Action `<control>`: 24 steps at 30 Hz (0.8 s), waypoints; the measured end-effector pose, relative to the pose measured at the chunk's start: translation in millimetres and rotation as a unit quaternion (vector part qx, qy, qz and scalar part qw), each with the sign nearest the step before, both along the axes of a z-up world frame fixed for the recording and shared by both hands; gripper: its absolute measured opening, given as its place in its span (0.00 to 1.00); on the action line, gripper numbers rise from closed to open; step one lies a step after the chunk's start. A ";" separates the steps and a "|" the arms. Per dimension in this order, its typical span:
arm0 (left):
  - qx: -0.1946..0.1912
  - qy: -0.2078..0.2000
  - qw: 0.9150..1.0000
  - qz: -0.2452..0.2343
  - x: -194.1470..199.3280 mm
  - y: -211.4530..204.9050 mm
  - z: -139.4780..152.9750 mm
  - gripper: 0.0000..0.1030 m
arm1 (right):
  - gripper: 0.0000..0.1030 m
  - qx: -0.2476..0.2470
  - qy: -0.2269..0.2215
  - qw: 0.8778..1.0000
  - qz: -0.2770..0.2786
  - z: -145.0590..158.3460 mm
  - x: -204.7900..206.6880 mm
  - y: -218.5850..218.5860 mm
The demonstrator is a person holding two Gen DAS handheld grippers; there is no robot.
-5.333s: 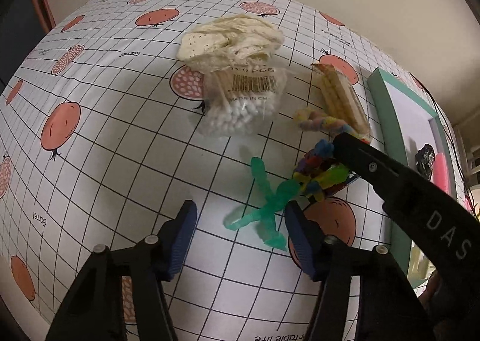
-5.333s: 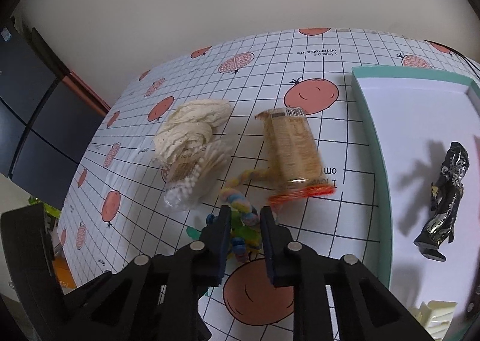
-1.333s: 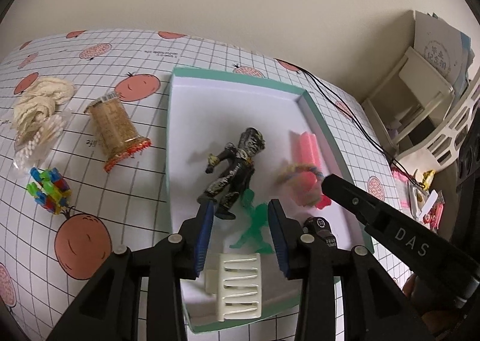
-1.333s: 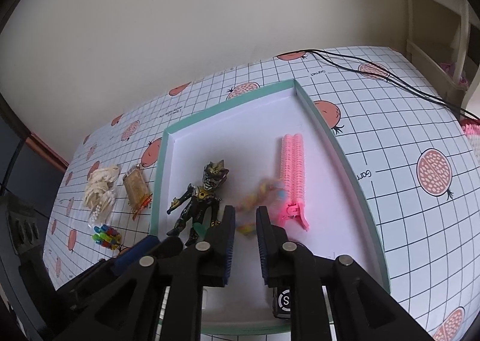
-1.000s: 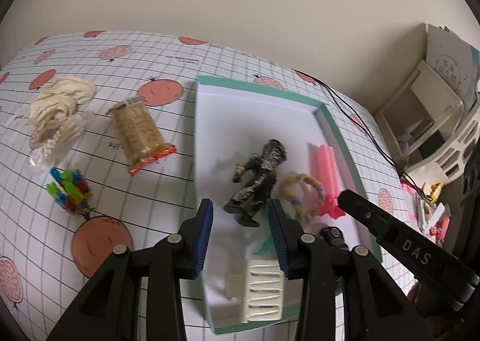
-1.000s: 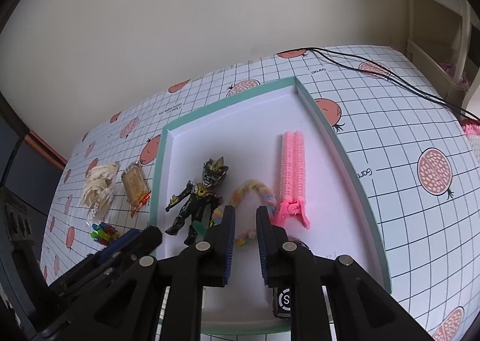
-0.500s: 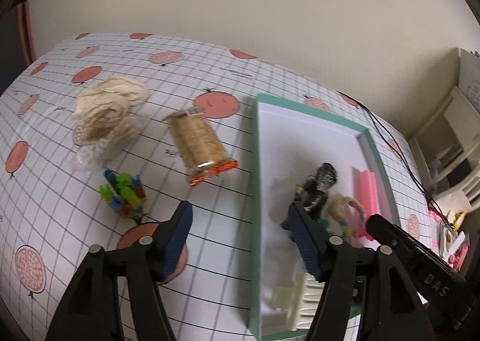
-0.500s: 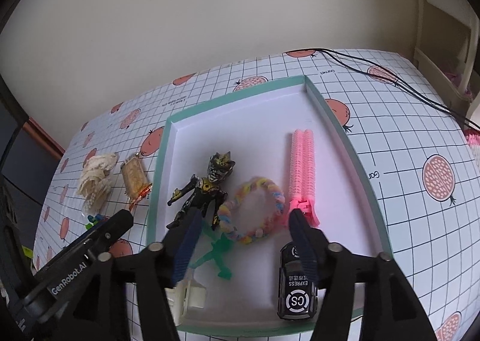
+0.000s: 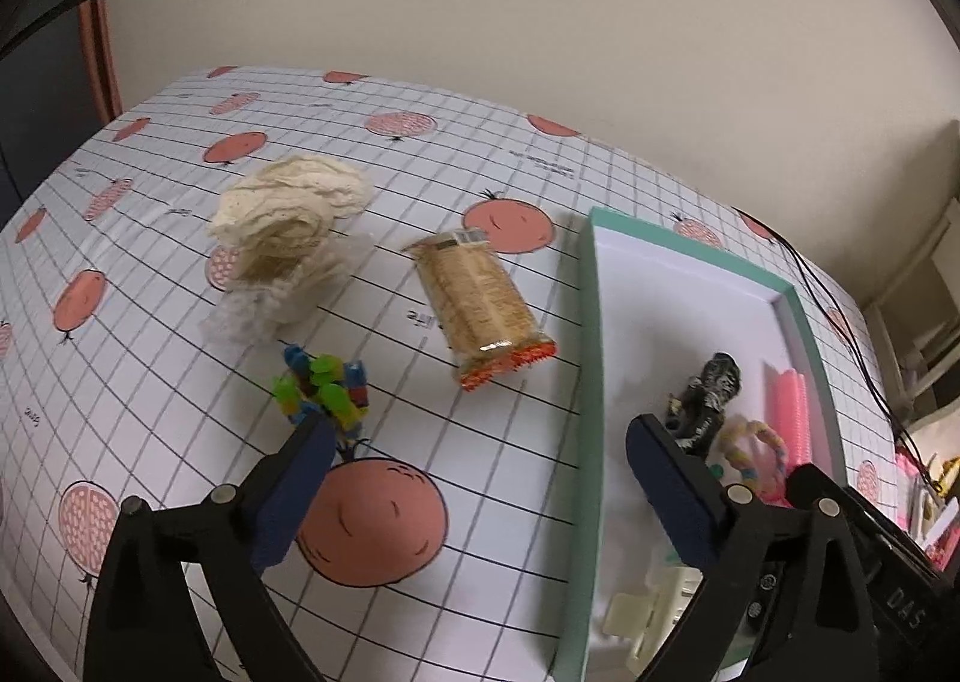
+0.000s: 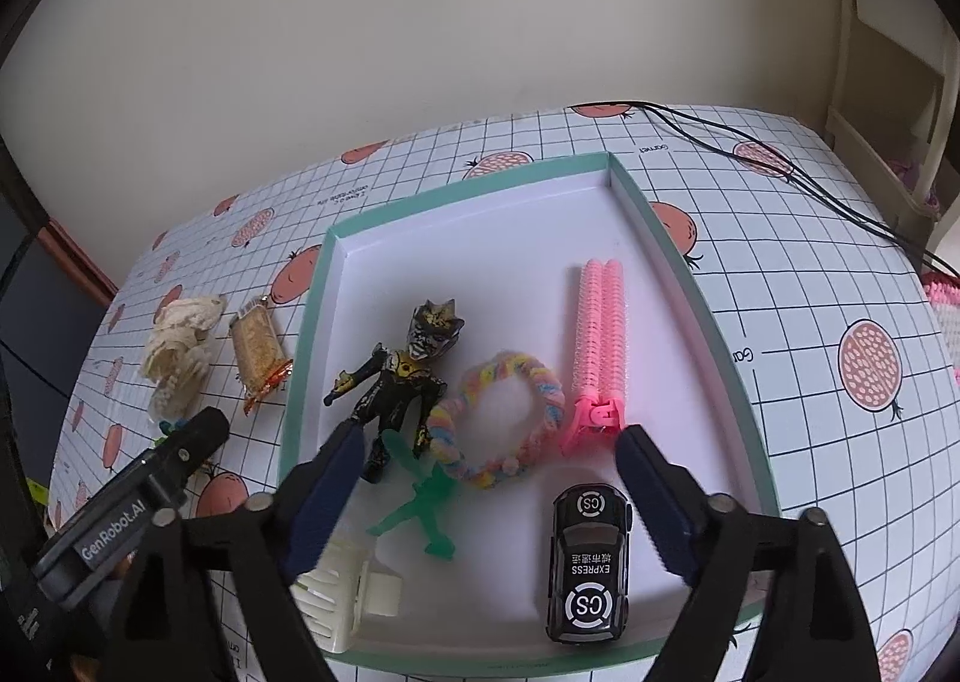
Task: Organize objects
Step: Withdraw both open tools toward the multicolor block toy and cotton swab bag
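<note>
My left gripper [image 9: 480,442] is open and empty above the cloth, between the colourful toy blocks [image 9: 321,391] and the teal tray [image 9: 587,382]. A cracker pack [image 9: 477,298], a cream cloth bundle [image 9: 294,208] and a bag of cotton swabs [image 9: 270,304] lie further out. My right gripper [image 10: 492,442] hangs open over the tray [image 10: 305,358]. Below it lie a dark action figure [image 10: 402,382], a pastel braided ring [image 10: 498,418], a green figure [image 10: 420,508], a pink hair roller [image 10: 597,340], a black toy car [image 10: 588,556] and a cream hair claw [image 10: 336,598].
The table wears a grid cloth printed with red fruit [image 9: 372,520]. Black cables [image 10: 780,166] run across its far right corner. A cream wall stands behind the table and a white shelf unit [image 10: 888,82] at the right. The left gripper's body [image 10: 150,496] shows beside the tray.
Both grippers have gone from shut to open. The green figure and the pastel ring now lie in the tray. My left gripper has swung left, towards the toy blocks on the cloth.
</note>
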State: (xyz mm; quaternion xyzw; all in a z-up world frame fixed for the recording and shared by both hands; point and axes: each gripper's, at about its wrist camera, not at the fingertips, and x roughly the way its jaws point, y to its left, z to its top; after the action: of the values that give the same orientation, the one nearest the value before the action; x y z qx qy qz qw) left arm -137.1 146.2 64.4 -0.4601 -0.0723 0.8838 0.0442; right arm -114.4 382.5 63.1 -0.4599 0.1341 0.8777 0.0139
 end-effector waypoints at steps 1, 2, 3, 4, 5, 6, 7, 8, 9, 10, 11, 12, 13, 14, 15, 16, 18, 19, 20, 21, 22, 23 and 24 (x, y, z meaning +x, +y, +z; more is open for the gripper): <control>0.000 0.001 1.000 0.003 -0.2 -1.1 0.4 0.95 | 0.94 0.001 0.001 1.000 0.000 0.0 0.0 -0.2; 0.002 0.001 1.000 0.005 -0.3 -2.6 0.5 0.95 | 0.95 0.002 0.001 1.000 -0.001 0.1 0.2 -0.4; 0.002 0.002 1.000 0.007 -0.4 -3.5 0.6 0.95 | 0.97 0.003 0.001 1.000 -0.002 -0.1 0.4 -0.3; 0.001 0.003 1.000 0.009 -0.7 -4.6 0.5 0.95 | 1.00 0.001 0.001 1.000 -0.002 -0.3 0.6 -0.4; 0.001 0.003 1.000 0.010 -1.2 -5.1 0.5 0.95 | 1.00 0.000 0.001 1.000 -0.001 -0.4 0.8 -0.6; 0.001 0.002 1.000 0.010 -1.4 -5.4 0.3 0.95 | 1.00 0.001 0.002 1.000 0.000 -0.1 0.9 -1.1; 0.001 0.002 1.000 0.011 -1.5 -5.7 0.1 0.95 | 1.00 0.004 0.002 1.000 0.000 0.3 0.9 -1.7; 0.002 0.002 1.000 0.012 -1.8 -6.3 0.0 0.95 | 1.00 0.006 0.003 1.000 0.000 0.7 1.0 -2.4; 0.002 0.002 1.000 0.012 -1.2 -6.4 -0.2 0.95 | 1.00 0.006 0.004 1.000 0.002 0.8 0.7 -2.4; 0.002 0.003 1.000 0.011 -1.2 -6.6 -0.2 0.95 | 1.00 0.005 0.004 1.000 0.002 0.9 0.5 -2.6; 0.001 0.003 1.000 0.011 -1.2 -6.4 0.0 0.95 | 1.00 0.006 0.004 1.000 0.002 1.2 0.4 -3.0; 0.000 0.005 1.000 0.010 -0.9 -6.3 0.6 0.95 | 1.00 0.008 0.004 1.000 0.002 1.5 -0.1 -3.1; -0.001 0.006 1.000 0.009 -0.6 -6.2 1.5 0.95 | 1.00 0.009 0.003 1.000 0.002 1.7 -0.3 -3.5; -0.001 0.008 1.000 0.007 -0.7 -6.1 2.2 0.95 | 1.00 0.011 0.003 1.000 0.002 2.1 -0.4 -4.2; -0.001 0.009 1.000 0.004 -0.8 -6.0 3.0 0.95 | 1.00 0.015 0.001 1.000 0.002 3.1 -0.6 -5.1; -0.001 0.009 1.000 0.002 -0.8 -5.7 4.0 0.95 | 1.00 0.018 0.001 1.000 0.002 4.3 -0.6 -5.8; -0.001 0.011 1.000 -0.004 -1.0 -6.6 7.2 0.95 | 1.00 0.023 0.000 1.000 -0.004 9.1 -0.8 -7.0; 0.002 0.012 1.000 -0.006 -0.9 -7.5 8.9 0.95 | 1.00 0.020 0.004 1.000 -0.005 13.3 -0.9 -7.4; 0.005 0.015 1.000 -0.008 -1.2 -9.3 11.8 0.95 | 1.00 0.017 0.008 1.000 -0.009 17.4 -1.1 -7.4; 0.006 0.017 1.000 -0.006 -1.6 -11.3 14.4 0.95 | 1.00 0.013 0.011 1.000 -0.015 23.4 -1.5 -7.6; 0.001 0.016 1.000 0.000 -2.8 -13.8 17.4 0.95 | 1.00 0.010 0.015 1.000 -0.020 27.9 -1.4 -7.7; -0.002 0.012 1.000 0.006 -5.4 -17.3 20.9 0.95 | 1.00 0.010 0.020 0.999 -0.024 32.6 -1.6 -7.8; 0.004 0.009 1.000 0.007 -7.5 -20.0 22.5 0.95 | 1.00 0.016 0.032 0.999 -0.024 39.1 -1.8 -9.5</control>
State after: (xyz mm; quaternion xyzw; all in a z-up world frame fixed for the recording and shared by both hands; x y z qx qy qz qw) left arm -144.6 126.3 87.0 -0.4511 -0.0787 0.8881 0.0410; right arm -116.2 372.9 102.2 -0.4283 0.1319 0.8932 0.0381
